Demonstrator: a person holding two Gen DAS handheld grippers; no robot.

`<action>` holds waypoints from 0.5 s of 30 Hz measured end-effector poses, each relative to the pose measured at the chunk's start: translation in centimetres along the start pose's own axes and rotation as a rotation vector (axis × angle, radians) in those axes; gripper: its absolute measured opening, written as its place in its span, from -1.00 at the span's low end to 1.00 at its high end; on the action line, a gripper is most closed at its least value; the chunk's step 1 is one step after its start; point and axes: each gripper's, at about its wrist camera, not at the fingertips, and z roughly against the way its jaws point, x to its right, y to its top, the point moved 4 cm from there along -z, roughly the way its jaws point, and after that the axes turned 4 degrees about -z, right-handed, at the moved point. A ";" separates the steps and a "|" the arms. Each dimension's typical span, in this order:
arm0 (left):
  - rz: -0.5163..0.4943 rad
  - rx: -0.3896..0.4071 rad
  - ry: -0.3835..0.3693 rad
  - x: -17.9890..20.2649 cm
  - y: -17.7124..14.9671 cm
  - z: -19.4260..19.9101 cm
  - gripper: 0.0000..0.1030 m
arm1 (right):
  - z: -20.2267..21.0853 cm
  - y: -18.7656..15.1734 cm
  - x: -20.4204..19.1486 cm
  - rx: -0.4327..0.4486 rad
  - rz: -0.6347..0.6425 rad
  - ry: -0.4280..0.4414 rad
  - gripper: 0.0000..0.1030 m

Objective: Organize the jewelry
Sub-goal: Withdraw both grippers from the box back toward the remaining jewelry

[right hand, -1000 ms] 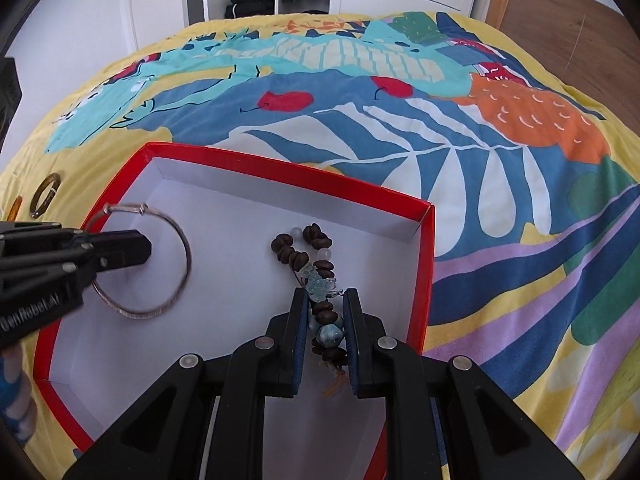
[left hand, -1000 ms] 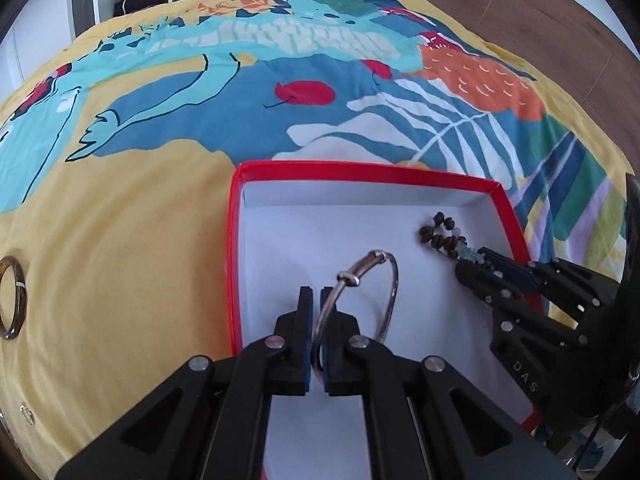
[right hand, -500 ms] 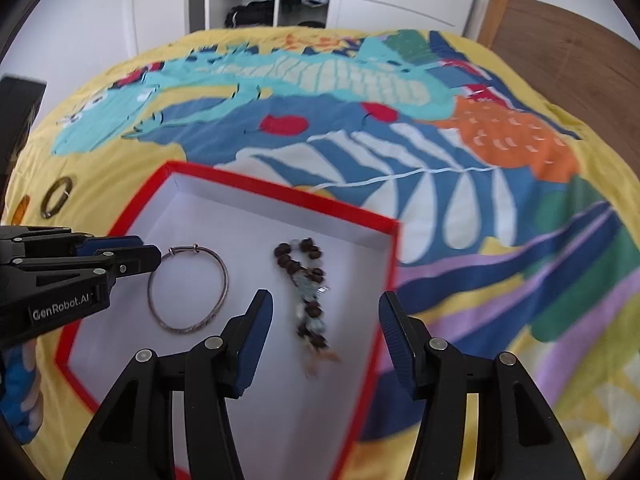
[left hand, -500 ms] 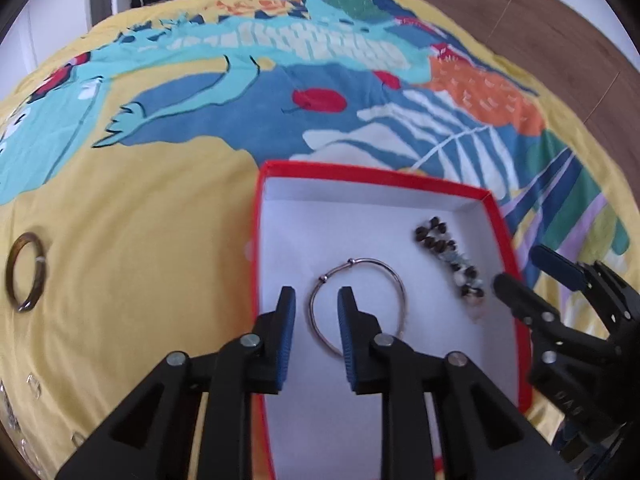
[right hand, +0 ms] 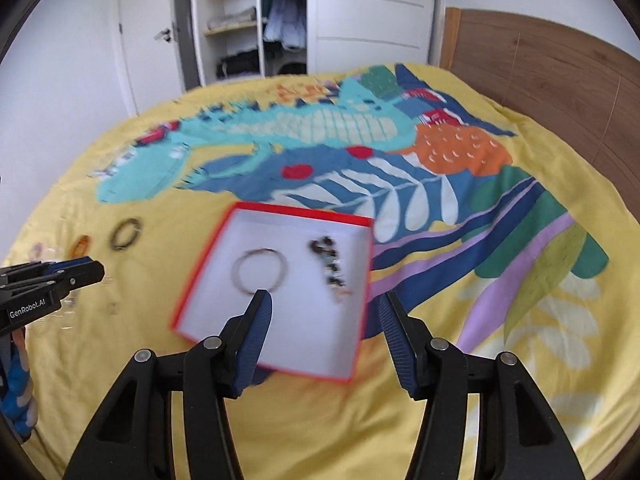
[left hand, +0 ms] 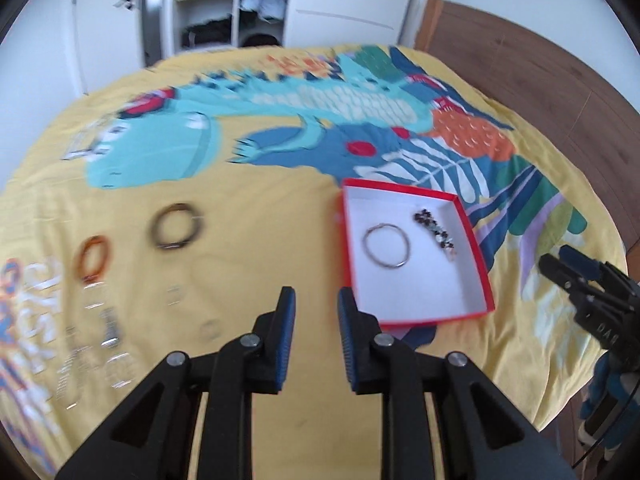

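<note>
A red box with a white floor [left hand: 420, 296] [right hand: 300, 328] lies on the bed. In it lie a silver bangle [left hand: 387, 247] [right hand: 260, 273] and a dark beaded bracelet [left hand: 436, 232] [right hand: 329, 264]. My left gripper [left hand: 314, 320] is open and empty, raised above the bedspread left of the box; it also shows in the right wrist view [right hand: 80, 272]. My right gripper [right hand: 324, 320] is open wide and empty, raised over the box's near edge; it also shows in the left wrist view [left hand: 560, 264]. A brown bangle [left hand: 176, 227] [right hand: 126, 234] and an orange bangle [left hand: 93, 258] [right hand: 82, 245] lie on the bed left of the box.
Several small silvery pieces [left hand: 108, 336] lie blurred on the yellow bedspread [left hand: 240, 240] at the near left. An open wardrobe [right hand: 248, 20] stands behind the bed and a wooden headboard [right hand: 540, 76] runs along the right.
Both grippers let go of their pieces, opened and pulled back and up from the box. The silver bangle and the beaded bracelet now lie on the box floor. The left gripper swung left.
</note>
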 end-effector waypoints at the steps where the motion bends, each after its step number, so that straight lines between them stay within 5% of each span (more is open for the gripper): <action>1: 0.000 0.011 0.019 -0.9 -0.6 1.5 -0.60 | 1.1 -0.2 -0.7 0.011 0.001 0.012 0.08; 15: 0.092 0.160 0.263 -14.4 -8.4 20.8 -0.59 | 15.0 -3.0 -10.5 0.168 0.034 0.160 0.08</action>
